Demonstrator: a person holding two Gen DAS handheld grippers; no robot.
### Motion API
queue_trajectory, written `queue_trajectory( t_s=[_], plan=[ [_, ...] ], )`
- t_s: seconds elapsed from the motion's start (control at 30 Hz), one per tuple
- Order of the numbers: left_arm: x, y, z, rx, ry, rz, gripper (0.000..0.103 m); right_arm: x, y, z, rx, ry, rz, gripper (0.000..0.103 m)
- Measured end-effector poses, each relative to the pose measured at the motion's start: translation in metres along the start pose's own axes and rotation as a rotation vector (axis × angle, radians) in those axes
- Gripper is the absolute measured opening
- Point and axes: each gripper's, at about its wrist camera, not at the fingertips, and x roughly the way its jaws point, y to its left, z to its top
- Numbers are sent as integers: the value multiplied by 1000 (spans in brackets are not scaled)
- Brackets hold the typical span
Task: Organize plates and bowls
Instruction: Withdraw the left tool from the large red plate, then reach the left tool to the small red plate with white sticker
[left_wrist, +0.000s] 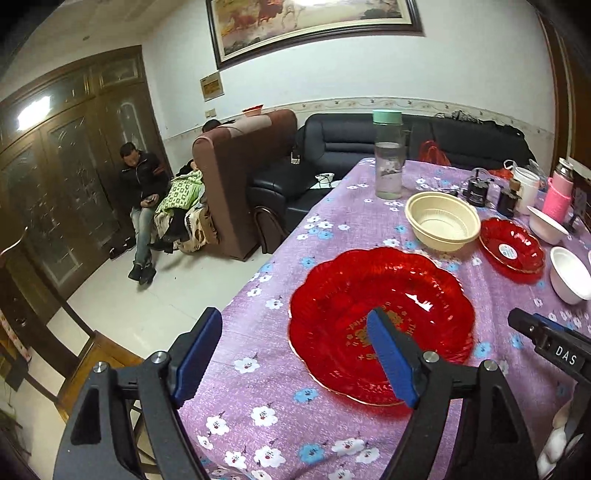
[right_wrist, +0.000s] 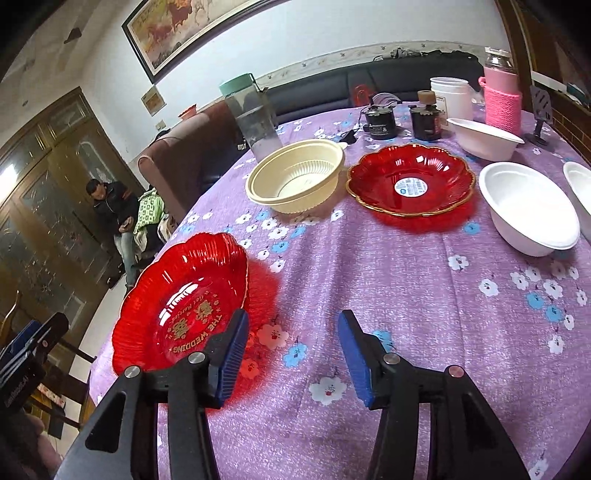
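Both tongs stand open and hold nothing. The left tongs (left_wrist: 295, 354) hang above the table (left_wrist: 258, 387) edge, one blue pad over the big red plate (left_wrist: 380, 325) — the right tongs (right_wrist: 291, 358) hover just beside that plate's rim. Farther back sit a cream bowl (right_wrist: 295, 181), a small red plate (right_wrist: 410, 181) beside it, and white bowls (right_wrist: 532, 210) to the right — all apart, none stacked.

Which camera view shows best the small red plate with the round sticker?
The right wrist view: the small red plate shows whole, sticker facing the camera. The left wrist view shows it smaller, far right, foreshortened.
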Motion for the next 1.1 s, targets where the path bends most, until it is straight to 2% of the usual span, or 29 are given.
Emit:
queue_trajectory(
  t_s=[0.53,0.83,0.93,1.0,1.1],
  plan=[
    [-4,-28,5,49,0,-25,81,-4,-16,4,24,-11,-1,55],
    [12,-40,10,66,53,-74,81,4,-24,8,37,-1,2,56],
    [18,-43,14,78,76,-109,81,7,-28,10,42,5,1,56],
    [26,-44,27,91,121,-196,81,9,-31,14,44,10,2,56],
    [37,-40,53,65,160,-263,81,10,-37,28,50,3,4,56]
  ],
)
